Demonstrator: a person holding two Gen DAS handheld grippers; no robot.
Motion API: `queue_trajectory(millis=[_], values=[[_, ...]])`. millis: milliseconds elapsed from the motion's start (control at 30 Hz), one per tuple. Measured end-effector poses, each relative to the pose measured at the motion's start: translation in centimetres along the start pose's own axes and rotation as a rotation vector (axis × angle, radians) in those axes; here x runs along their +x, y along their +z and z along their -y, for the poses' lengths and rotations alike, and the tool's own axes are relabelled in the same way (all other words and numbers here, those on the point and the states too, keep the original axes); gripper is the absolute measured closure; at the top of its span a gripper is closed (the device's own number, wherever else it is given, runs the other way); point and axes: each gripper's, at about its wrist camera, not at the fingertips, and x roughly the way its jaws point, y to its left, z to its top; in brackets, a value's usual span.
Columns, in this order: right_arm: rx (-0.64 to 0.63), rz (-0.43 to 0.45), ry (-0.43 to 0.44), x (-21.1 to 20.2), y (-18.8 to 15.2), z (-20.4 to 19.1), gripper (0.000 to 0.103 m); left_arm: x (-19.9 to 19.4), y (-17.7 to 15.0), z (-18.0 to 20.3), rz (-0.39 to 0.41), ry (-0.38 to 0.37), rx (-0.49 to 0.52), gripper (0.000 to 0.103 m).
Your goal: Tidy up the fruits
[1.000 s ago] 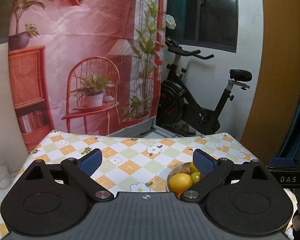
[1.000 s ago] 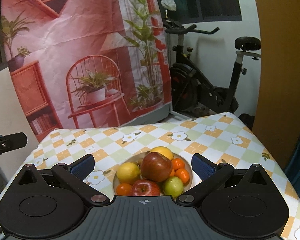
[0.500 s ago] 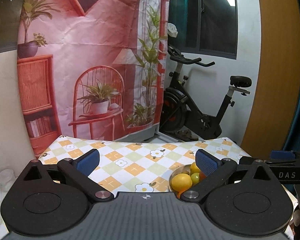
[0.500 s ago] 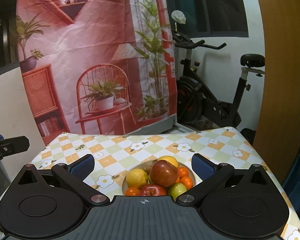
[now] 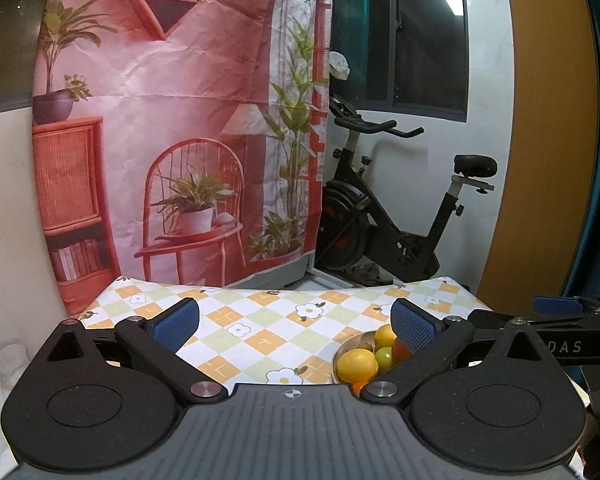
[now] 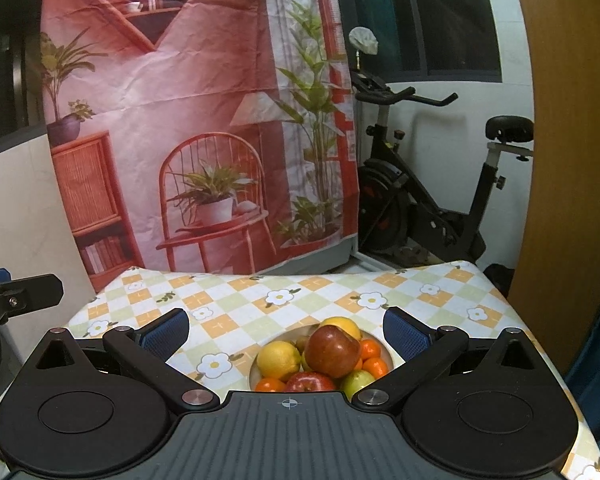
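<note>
A metal bowl piled with fruit sits on the checkered tablecloth. On top is a large red apple, with a lemon, small oranges, a second red apple and a green fruit around it. My right gripper is open and empty, held back from the bowl. My left gripper is open and empty, left of the bowl; a lemon shows there, partly behind the right finger.
A printed pink backdrop hangs behind the table. An exercise bike stands at the back right, beside a wooden panel. The table's far edge runs below the backdrop.
Both grippers have pulled back and tilted up, so the table and bowl sit lower and farther in view. Both stay open and empty. The fruit has not moved.
</note>
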Motion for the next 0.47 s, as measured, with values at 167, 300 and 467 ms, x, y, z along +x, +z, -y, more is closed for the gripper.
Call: queue_trajectory(millis=[167,300,467], values=[[-0.002,-0.001,0.003,0.0,0.03,-0.01,0.0,-0.07,-0.08,0.08,0.001,-0.002,0.007,0.0],[-0.002,0.0,0.004,-0.05,0.04,0.05,0.0,-0.19,-0.1,0.03,-0.001,-0.02,-0.001,0.0],[0.0,0.0,0.004,-0.05,0.01,0.06,0.0,-0.24,-0.11,0.01,0.001,-0.016,0.005,0.0]])
